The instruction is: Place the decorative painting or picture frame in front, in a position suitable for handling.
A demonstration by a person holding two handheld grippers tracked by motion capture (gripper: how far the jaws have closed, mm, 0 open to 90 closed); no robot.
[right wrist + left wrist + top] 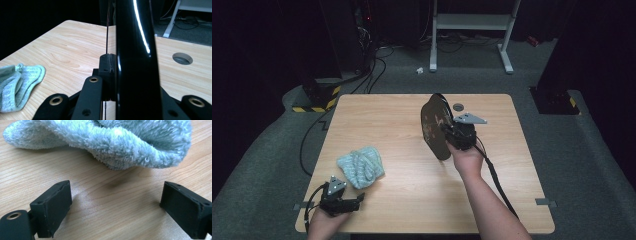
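A dark round plate (434,127) with a faint pattern on its face stands on edge above the middle of the wooden table (382,117). My right gripper (452,134) is shut on its rim from the near side. In the right gripper view the glossy black plate (135,62) rises edge-on between the jaws of the right gripper (117,68). A fluffy light blue cloth (360,166) lies crumpled at the near left. My left gripper (357,200) rests low just in front of it, open. In the left gripper view, the left gripper (115,205) has bare wood between its jaws and the cloth (120,142) lies just beyond.
A round cable hole (458,106) sits in the table near its far edge, behind the plate, and appears as hole (182,58) in the right gripper view. Cables, a white frame (472,30) and floor stands lie beyond the table.
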